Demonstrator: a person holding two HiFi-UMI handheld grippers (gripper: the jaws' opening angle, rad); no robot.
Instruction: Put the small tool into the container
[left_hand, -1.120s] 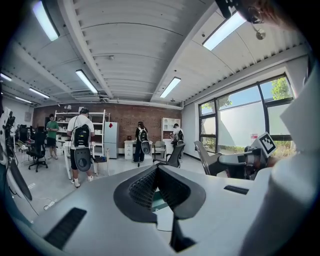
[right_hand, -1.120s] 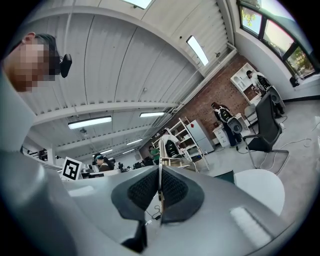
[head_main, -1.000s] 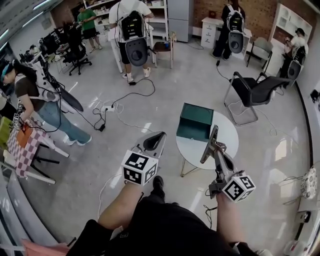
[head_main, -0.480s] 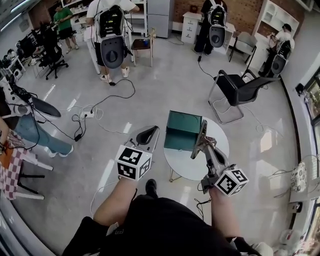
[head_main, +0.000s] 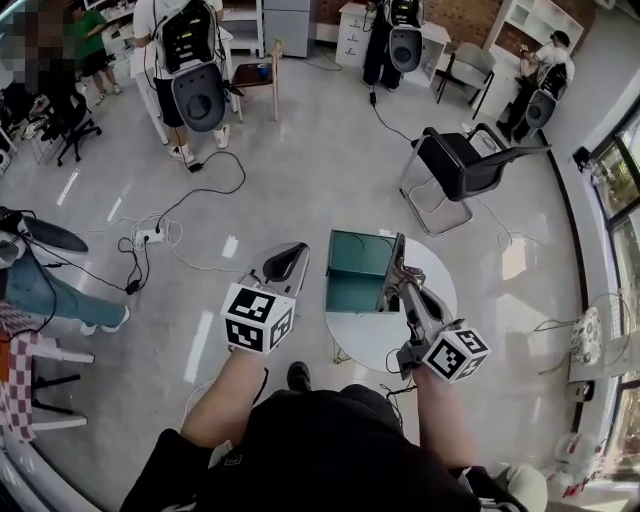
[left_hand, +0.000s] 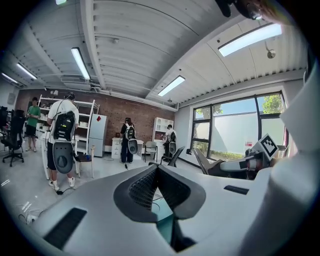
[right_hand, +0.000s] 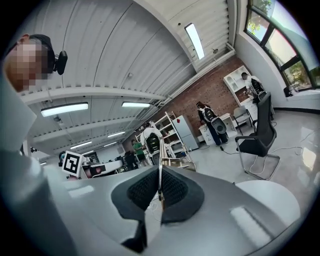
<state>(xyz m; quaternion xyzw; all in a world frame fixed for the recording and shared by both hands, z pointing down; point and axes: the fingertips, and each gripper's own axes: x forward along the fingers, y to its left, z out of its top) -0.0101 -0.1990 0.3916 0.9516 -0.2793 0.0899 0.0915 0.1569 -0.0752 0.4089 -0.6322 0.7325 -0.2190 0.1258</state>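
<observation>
- A round white table sits right of centre in the head view. On its upper left part stands a dark green, open-topped box container, with nothing visible inside it.
- A black office chair on a metal frame stands above the table, well apart from it. Black cables and a white power strip trail over the grey floor at the left. A person with a black backpack rig stands at the top left.
- The left gripper hangs just left of the box, over the floor. Its ribbed black pads meet with nothing between them.
- The right gripper has its tips in front of the box's right wall in the head view, with nothing between the two.
- In the right gripper view its jaws are pressed together on a thin silver metal tool.
- The tool's long axis runs up and down the frame along the seam of the pads. Its upper end reaches past the tips.
- In the head view the tool cannot be told from the jaw edge.
</observation>
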